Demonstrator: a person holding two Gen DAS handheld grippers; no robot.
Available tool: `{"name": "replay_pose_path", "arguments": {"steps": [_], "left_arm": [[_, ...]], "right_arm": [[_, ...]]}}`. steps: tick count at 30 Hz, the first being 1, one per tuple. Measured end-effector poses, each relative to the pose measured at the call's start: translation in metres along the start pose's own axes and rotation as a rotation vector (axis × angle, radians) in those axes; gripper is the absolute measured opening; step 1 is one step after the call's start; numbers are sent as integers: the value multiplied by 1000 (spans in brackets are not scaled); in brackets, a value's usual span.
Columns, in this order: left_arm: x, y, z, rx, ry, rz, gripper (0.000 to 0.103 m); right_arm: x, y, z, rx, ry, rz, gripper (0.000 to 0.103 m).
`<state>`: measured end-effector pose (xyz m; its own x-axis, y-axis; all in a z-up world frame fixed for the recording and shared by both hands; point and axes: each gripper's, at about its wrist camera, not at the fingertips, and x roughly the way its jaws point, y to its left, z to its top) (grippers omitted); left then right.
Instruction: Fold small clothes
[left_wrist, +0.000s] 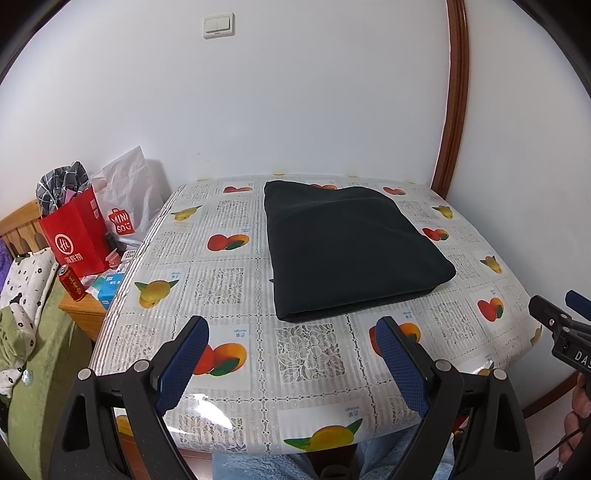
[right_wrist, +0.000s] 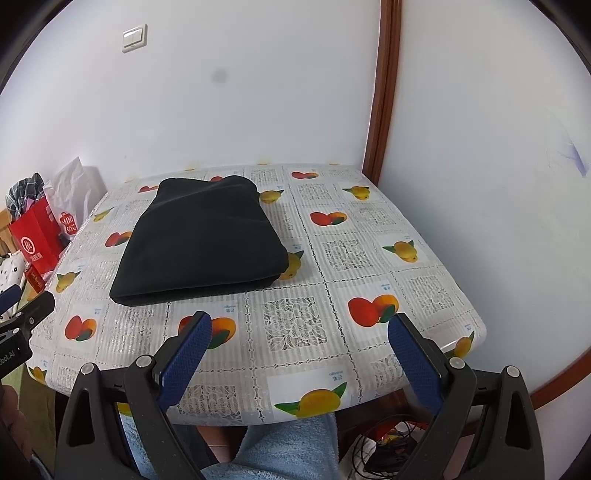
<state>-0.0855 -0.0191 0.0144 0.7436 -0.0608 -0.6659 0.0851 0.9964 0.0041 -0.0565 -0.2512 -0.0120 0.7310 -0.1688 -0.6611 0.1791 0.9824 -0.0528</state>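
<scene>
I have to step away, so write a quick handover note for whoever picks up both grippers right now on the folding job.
Left gripper: open, empty, held over the near table edge.
Right gripper: open, empty, also held near the front edge.
Dark garment: lies folded in a neat rectangle on the fruit-print tablecloth, toward the back, touched by neither gripper.
Done: this piece looks fully folded.
Left: probably only setting it aside or fetching the next piece; no other clothes are on the table.
</scene>
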Motion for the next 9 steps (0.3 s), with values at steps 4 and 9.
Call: {"name": "replay_pose_path", "arguments": {"steps": [4, 9], "left_arm": [[2, 5, 1, -3, 5, -5, 92], [13, 13, 4, -7, 25, -15, 92]], "right_arm": [[0, 0, 3, 0, -7, 0, 95], [11, 8, 5, -20, 3, 11, 95]]}}
